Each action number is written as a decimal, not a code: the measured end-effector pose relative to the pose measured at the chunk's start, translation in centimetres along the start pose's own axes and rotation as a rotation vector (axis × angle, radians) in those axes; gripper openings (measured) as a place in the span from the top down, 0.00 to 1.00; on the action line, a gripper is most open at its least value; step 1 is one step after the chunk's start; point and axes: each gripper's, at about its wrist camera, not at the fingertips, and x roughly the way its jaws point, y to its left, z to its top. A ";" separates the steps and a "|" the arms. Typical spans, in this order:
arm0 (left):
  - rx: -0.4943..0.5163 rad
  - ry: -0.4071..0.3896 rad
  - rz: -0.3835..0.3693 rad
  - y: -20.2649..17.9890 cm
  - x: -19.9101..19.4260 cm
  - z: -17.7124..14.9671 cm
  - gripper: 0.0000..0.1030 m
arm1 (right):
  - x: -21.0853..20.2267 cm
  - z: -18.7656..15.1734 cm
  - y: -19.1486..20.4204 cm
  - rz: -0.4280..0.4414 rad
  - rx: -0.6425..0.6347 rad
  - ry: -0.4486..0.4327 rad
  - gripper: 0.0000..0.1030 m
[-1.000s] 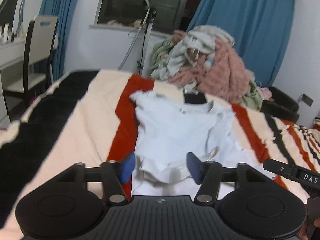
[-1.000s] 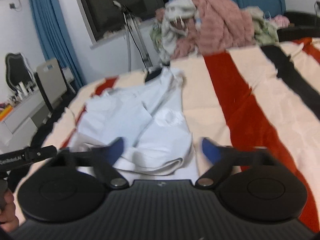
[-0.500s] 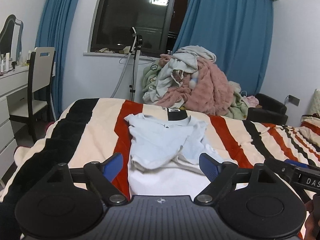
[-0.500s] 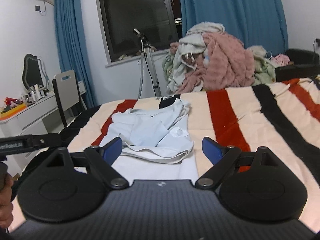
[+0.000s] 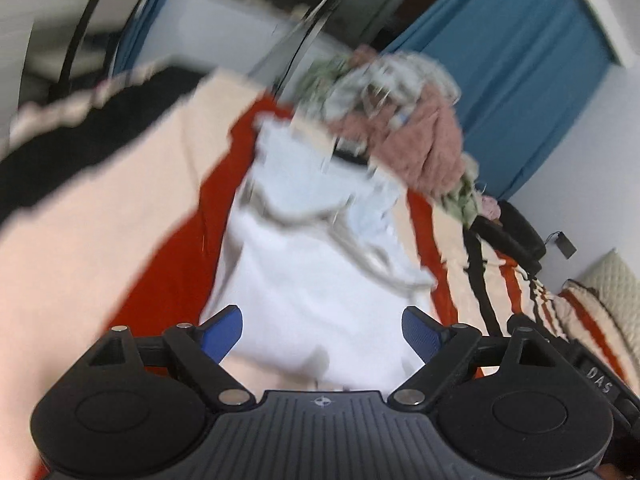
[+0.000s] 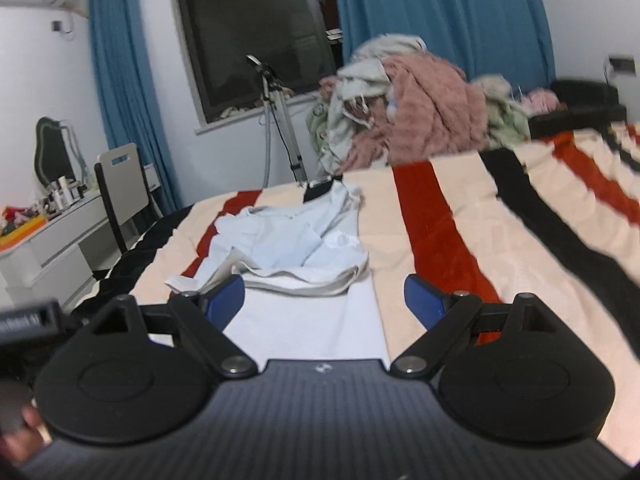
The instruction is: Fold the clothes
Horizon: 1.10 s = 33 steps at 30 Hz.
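A pale blue shirt [image 6: 296, 244] is lying on the striped bed [image 6: 460, 232], its far part doubled over and rumpled on top of a flat white stretch [image 6: 312, 320] that is running back toward both tools. I cannot tell whether that white stretch is the shirt's own lower half or a separate garment underneath. So the piece is sitting partly folded: one fold over is showing, but the edges are uneven and nothing is looking squared into a neat packet, and in my judgement more folding and smoothing is left. Behind it a big heap of clothes [image 6: 416, 120] is piling up by the blue curtains [image 6: 440, 8], which suggests plenty more to get through.

The left tool [image 5: 322, 332] is hanging just above the near white edge, tipped sideways so the room is slanting in its blurred view, jaws spread wide with nothing between them. The right tool [image 6: 324, 300] is sitting level over the same near edge, likewise gaping wide and gripping nothing.
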 end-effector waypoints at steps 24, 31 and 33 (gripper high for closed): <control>-0.519 0.072 -0.122 8.6 6.4 -1.5 0.56 | 7.5 -8.6 -7.6 0.160 0.949 0.285 0.57; -0.528 0.034 -0.099 9.2 7.0 -1.0 0.92 | 7.4 -7.7 -7.3 0.150 0.856 0.228 0.90; -0.482 0.000 -0.120 8.4 5.9 -0.5 0.94 | 6.6 -7.0 -7.1 0.182 0.834 0.185 0.92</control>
